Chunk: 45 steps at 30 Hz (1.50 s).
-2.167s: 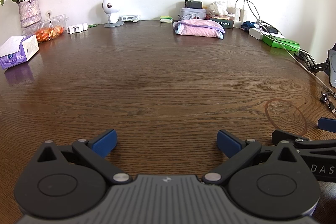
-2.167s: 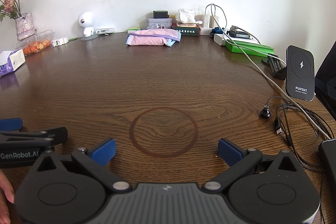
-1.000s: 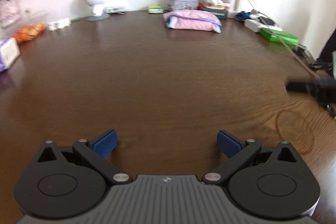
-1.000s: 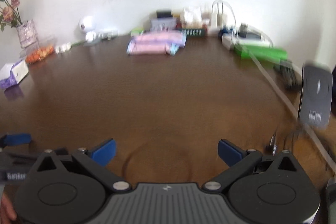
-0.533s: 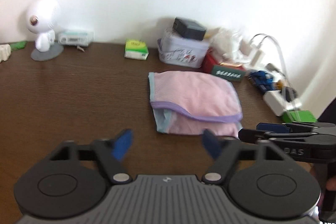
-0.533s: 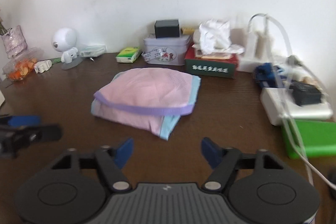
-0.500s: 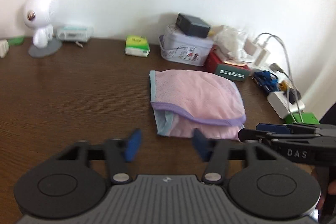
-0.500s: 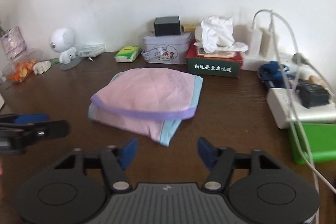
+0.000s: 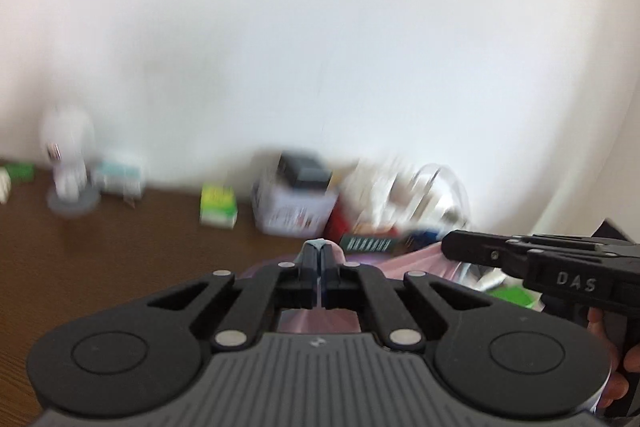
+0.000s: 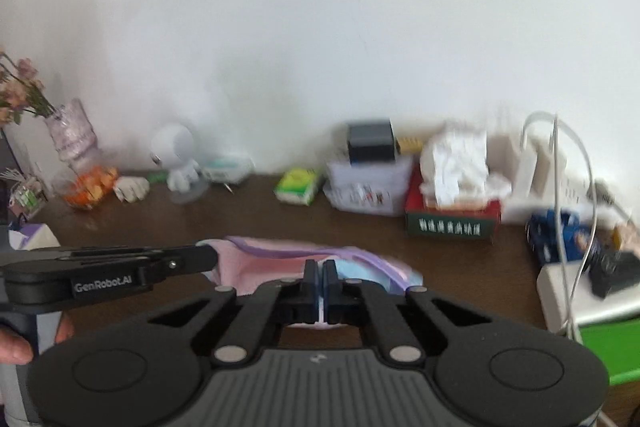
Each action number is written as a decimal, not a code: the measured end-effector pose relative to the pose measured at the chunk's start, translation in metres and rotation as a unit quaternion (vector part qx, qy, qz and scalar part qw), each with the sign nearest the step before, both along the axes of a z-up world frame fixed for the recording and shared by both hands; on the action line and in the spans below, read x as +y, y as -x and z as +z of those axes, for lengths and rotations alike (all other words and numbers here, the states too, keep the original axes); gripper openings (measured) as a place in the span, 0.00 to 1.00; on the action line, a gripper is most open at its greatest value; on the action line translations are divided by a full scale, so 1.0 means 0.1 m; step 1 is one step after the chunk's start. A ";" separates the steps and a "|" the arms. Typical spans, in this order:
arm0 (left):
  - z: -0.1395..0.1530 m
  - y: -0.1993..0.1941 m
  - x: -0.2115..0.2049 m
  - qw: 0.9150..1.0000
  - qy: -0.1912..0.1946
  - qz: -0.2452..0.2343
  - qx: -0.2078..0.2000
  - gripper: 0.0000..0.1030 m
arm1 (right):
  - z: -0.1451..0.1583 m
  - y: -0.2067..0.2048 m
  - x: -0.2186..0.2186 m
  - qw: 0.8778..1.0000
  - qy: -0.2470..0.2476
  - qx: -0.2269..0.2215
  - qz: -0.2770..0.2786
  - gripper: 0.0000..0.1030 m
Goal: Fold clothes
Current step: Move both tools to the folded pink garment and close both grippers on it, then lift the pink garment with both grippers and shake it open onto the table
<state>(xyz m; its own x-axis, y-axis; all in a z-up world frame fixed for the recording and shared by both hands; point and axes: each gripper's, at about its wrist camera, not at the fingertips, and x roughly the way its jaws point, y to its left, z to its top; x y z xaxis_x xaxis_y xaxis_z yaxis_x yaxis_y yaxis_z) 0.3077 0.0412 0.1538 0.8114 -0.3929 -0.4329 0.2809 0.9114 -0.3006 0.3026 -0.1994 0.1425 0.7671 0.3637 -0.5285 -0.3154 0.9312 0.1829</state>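
The pink garment (image 10: 260, 263), trimmed in purple and pale blue, hangs stretched between my two grippers above the brown table (image 10: 248, 215). My left gripper (image 9: 320, 255) is shut on the garment's edge, with a sliver of pale blue cloth (image 9: 318, 245) showing at its tips and pink cloth (image 9: 416, 261) trailing off to the right. My right gripper (image 10: 320, 271) is shut on the garment's pale blue part (image 10: 360, 273). Each gripper shows in the other's view: the right gripper (image 9: 452, 249) beside the left, the left gripper (image 10: 208, 255) at the cloth's left end.
Along the wall stand a white robot figurine (image 10: 178, 155), a green packet (image 10: 298, 185), a tin with a black box (image 10: 368, 183), a red-green tissue box (image 10: 454, 215), chargers with white cables (image 10: 560, 163) and a green box (image 10: 608, 347). A flower vase (image 10: 72, 135) stands far left.
Both grippers travelled forward over the table to the folded garment, their jaws closed on it, and they rose with it; the view now tilts up toward the wall.
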 end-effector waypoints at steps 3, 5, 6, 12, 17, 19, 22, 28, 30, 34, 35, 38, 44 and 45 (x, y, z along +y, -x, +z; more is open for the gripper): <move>0.62 0.49 0.11 0.998 0.018 -0.003 -0.059 0.01 | 0.72 0.46 0.08 0.997 0.002 -0.073 0.009 0.01; 1.01 0.87 0.18 0.995 0.026 -0.004 -0.098 0.01 | 1.09 0.80 0.12 0.994 0.004 -0.111 0.015 0.01; 1.19 1.06 0.21 0.993 0.032 -0.004 -0.118 0.01 | 1.28 0.97 0.13 0.991 0.005 -0.130 0.018 0.01; 1.76 2.03 0.25 0.982 0.018 -0.008 -0.185 0.01 | 1.94 1.85 0.21 0.978 0.012 -0.207 0.019 0.01; 0.70 2.63 0.14 0.993 -0.053 -0.023 -0.101 0.01 | 1.43 2.37 0.30 0.984 0.036 -0.171 0.041 0.01; 0.05 2.87 0.19 0.998 -0.057 -0.023 -0.033 0.01 | 0.80 2.58 0.29 0.992 0.040 -0.106 0.046 0.01; -0.75 3.23 0.38 0.998 -0.026 -0.020 0.053 0.06 | -0.24 2.91 0.24 0.997 0.043 0.016 0.054 0.02; -0.79 3.23 0.75 0.997 0.009 0.039 0.071 0.57 | -0.70 3.29 -0.16 0.996 -0.054 0.057 0.036 0.48; -0.78 2.94 0.70 0.997 -0.013 0.031 0.076 0.57 | -0.65 3.12 -0.18 0.998 -0.035 0.045 0.029 0.50; -0.97 2.15 0.46 0.991 -0.040 0.038 0.121 0.51 | -0.66 2.49 -0.17 0.998 -0.015 0.053 0.029 0.49; -1.00 1.97 0.40 0.989 -0.042 0.043 0.138 0.52 | -0.71 2.25 -0.14 0.997 -0.016 0.068 0.032 0.48; -1.10 1.59 0.37 0.984 -0.044 0.051 0.167 0.50 | -0.87 1.64 -0.03 0.993 -0.013 0.108 0.041 0.41; -1.25 1.26 0.43 0.976 -0.064 0.061 0.200 0.34 | -1.05 0.91 0.30 0.985 0.037 0.139 0.093 0.39; -1.27 1.26 0.42 0.975 -0.070 0.055 0.202 0.23 | -1.09 0.86 0.37 0.982 0.049 0.145 0.109 0.39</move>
<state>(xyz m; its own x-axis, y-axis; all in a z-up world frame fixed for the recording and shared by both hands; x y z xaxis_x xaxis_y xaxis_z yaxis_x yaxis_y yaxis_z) 0.1819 0.0834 0.0268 0.5981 -0.2261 -0.7689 0.0633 0.9697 -0.2360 0.2162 -0.1625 0.0340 0.4894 0.4387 -0.7537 -0.4563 0.8653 0.2074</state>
